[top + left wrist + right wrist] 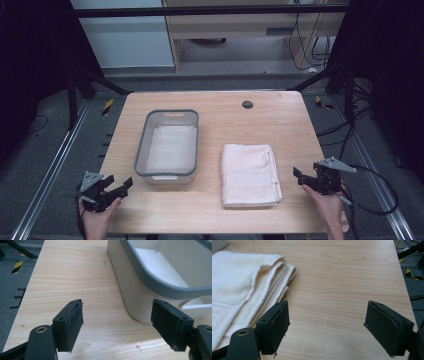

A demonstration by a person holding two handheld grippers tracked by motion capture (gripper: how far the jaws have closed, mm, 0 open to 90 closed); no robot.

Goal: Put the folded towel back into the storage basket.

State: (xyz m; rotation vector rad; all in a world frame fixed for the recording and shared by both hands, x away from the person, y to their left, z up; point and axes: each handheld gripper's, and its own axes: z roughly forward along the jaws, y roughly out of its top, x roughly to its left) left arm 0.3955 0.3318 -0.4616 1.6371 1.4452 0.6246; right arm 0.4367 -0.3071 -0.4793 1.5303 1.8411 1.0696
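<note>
Table (pixel 215 210): bare wood along the near edge, down both sides and between tub (pixel 167 145) and towel (pixel 248 175). Obstacles: tub left of centre, folded towel right of centre, cable hole (pixel 247 104) at the far edge.

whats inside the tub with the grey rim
The white plastic tub with the grey rim looks empty: the high view shows a bare pale floor, and the left gripper view shows bare inner walls. The strip of floor just behind the near wall is hidden in both views.
</note>
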